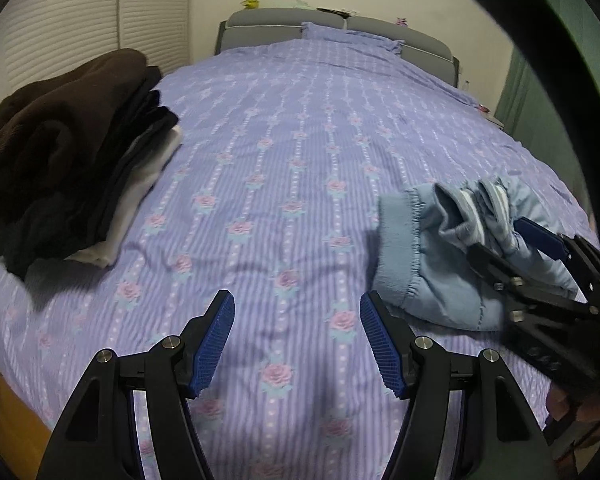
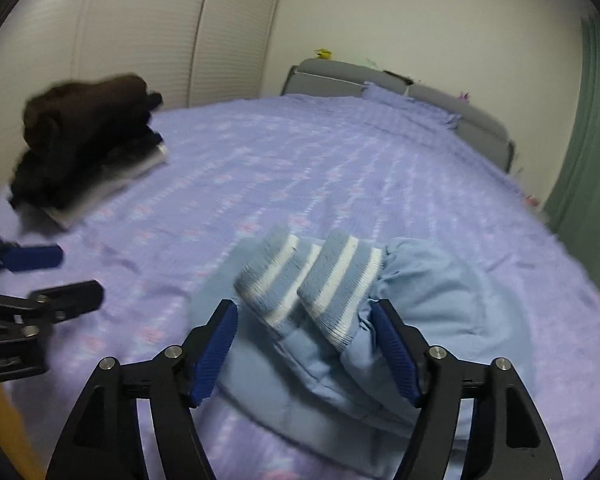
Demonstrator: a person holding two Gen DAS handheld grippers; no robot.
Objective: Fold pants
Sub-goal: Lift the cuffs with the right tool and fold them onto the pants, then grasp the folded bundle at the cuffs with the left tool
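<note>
Left gripper (image 1: 297, 344) is seen in its own view with jaws apart and empty over the bedspread (image 1: 300, 140); the pants (image 1: 432, 264) lie folded to its right, well apart from the dark clothes pile (image 1: 60, 168). If the bundle is nudged, the fold could be sprung open.

From the right wrist, the right gripper (image 2: 305, 350) stands open astride the pants (image 2: 440, 300), pads not pressing. The striped cuffs (image 2: 312, 280) could be snagged and dragged on withdrawal.
</note>
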